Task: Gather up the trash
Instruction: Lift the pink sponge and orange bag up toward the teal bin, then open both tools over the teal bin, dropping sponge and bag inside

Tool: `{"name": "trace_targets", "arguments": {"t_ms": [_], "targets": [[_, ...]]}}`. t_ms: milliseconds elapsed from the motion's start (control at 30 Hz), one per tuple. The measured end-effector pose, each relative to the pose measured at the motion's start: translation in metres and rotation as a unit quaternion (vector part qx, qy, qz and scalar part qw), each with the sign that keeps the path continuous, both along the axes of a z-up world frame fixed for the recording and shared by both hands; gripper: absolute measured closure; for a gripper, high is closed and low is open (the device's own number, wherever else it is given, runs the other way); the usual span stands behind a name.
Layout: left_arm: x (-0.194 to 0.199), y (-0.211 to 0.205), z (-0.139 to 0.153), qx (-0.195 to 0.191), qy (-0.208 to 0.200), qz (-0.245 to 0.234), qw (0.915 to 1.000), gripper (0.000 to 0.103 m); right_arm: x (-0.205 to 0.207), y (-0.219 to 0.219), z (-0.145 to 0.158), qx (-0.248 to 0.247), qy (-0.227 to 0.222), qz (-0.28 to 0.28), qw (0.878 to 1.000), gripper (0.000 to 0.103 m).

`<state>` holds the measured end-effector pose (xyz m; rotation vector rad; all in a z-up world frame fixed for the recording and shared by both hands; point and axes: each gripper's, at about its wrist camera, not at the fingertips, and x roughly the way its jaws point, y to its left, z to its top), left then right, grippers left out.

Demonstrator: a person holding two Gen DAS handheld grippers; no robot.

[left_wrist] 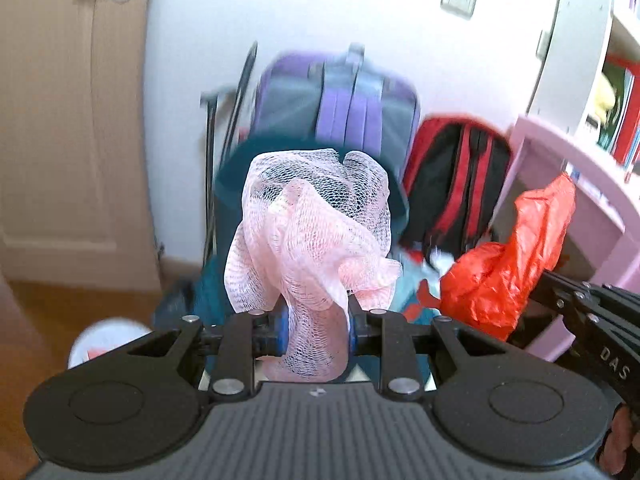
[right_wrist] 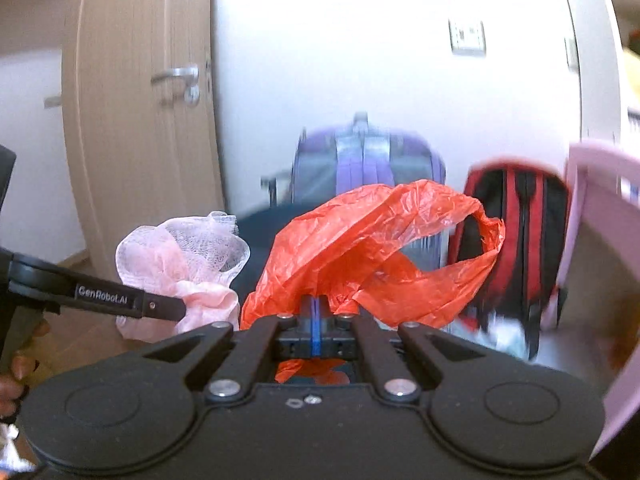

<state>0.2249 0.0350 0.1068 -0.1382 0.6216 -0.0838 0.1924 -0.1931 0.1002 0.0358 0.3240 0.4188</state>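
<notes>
Left gripper [left_wrist: 316, 334]: closed on a bunch of pink mesh netting [left_wrist: 312, 236]. The netting fills the centre of the left wrist view, with most of its bulk standing loose above the jaws and only a narrow neck pinched between them.

Right gripper [right_wrist: 316, 320]: closed on an orange plastic bag [right_wrist: 372, 248]. The blue pads meet almost edge to edge, with a thin fold of film caught between them. The bag billows above and to the right of centre in the right wrist view, one handle loop open at the right.

Both items are held off the floor, near each other but apart.

Background, blurred: a purple suitcase [left_wrist: 340, 96] against the wall at centre, a red and black backpack [left_wrist: 456, 176] to its right, a pink shelf unit [left_wrist: 576, 200] at the right edge, a wooden door [right_wrist: 140, 120] at the left. A white round container [left_wrist: 106, 338] shows at the lower left of the left wrist view; whether it is the bin cannot be told.

Hazards, by judgement:
- The thin bag film may slide or tear out of the pads during a fast swing.
- The loose netting may snag on the suitcase handle or on the other gripper.
- The open handle loop may catch on the shelf corner.
- The netting blocks the left camera's forward view, making aim at a drop point uncertain.
</notes>
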Motion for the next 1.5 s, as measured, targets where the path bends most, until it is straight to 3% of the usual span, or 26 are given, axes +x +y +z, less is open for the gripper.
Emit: {"name": "trace_targets", "arguments": {"t_ms": [200,433,733,1100,1200,1300,1433,1500], "targets": [[0.048,-0.003,0.037,0.021,-0.01,0.009,0.9997,0.078,0.045,0.019,0.039,-0.008,-0.032,-0.007,0.999,0.102],[0.105,-0.001,0.05,0.04,-0.003,0.009,0.9992,0.078,0.102,0.042,0.052,-0.017,-0.015,-0.012,1.0,0.102],[0.168,0.009,0.007,0.045,0.062,0.011,0.997,0.078,0.158,0.07,0.03,-0.036,0.027,0.008,0.999,0.102],[0.205,0.007,-0.046,0.061,0.129,-0.012,0.9898,0.078,0.196,0.088,-0.011,-0.09,0.092,0.03,0.991,0.102],[0.208,0.007,-0.052,0.054,0.137,-0.014,0.9889,0.076,0.199,0.088,-0.016,-0.089,0.104,0.032,0.99,0.096],[0.207,0.004,-0.055,0.056,0.135,-0.019,0.989,0.071,0.198,0.088,-0.018,-0.093,0.111,0.031,0.989,0.092],[0.2,-0.002,-0.047,0.057,0.121,-0.026,0.9906,0.042,0.195,0.084,-0.016,-0.092,0.111,0.027,0.989,0.087],[0.196,-0.005,-0.043,0.064,0.117,-0.018,0.9909,0.035,0.192,0.081,-0.012,-0.09,0.109,0.023,0.99,0.086]]}}
